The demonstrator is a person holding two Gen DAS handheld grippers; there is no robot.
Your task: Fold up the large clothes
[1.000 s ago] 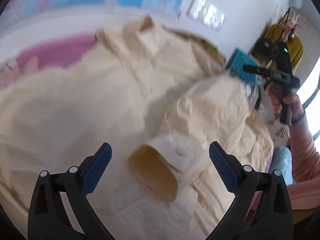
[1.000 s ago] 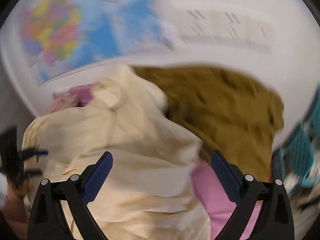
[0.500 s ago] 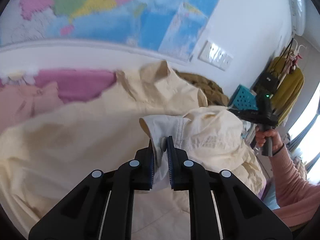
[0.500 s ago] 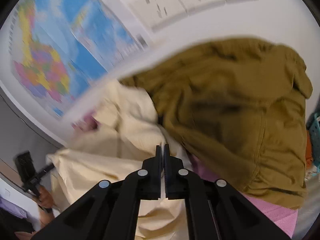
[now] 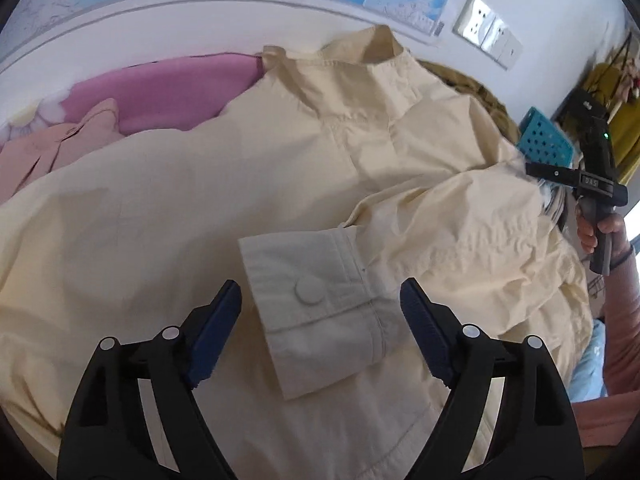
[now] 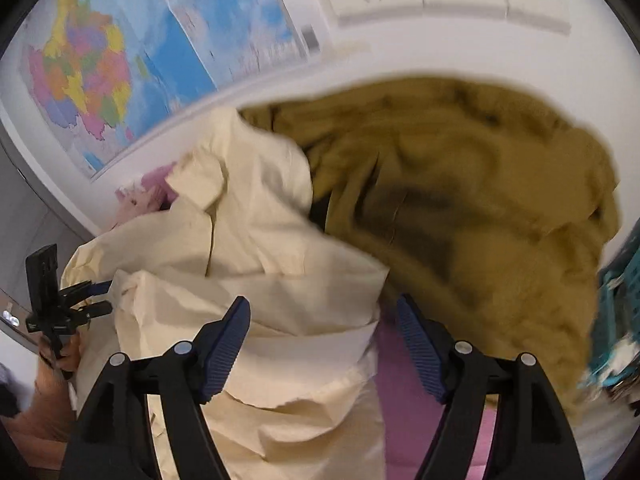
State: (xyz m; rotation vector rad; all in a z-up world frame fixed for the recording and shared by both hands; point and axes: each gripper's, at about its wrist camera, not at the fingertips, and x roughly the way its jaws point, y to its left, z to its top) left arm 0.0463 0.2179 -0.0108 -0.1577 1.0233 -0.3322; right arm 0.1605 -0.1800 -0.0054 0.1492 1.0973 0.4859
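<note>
A big cream shirt [image 5: 224,184] lies spread over the surface in front of the wall, its collar [image 5: 372,46] turned up toward the far edge, close under the map [image 6: 120,60] pinned there. One sleeve is folded back across the body of the shirt, and its paler cuff [image 5: 316,304], with a single round button [image 5: 309,290], rests flat on top.

The left claw [image 5: 320,324] hangs just above that cuff with its blue-padded fingers [image 5: 214,332] spread wide on either side of it, gripping nothing. The cuff lies loose between them; I cannot tell whether the pads brush the cloth.

The right claw [image 6: 322,344] is spread open too, empty, poised over the shirt's bunched right-hand side, where the cream fabric is heaped in folds. A strip of the pink cover [image 6: 404,420] shows beneath its right finger.

Right beside the shirt, toward the far right corner, sits a crumpled olive-brown garment [image 6: 460,208], touching the cream cloth along its edge. A pink sheet [image 5: 160,92] and a peach garment [image 5: 60,144] lie at the far left. A teal perforated basket [image 5: 544,144] stands beyond the shirt's right side, and white wall sockets [image 5: 488,38] sit above it all.
</note>
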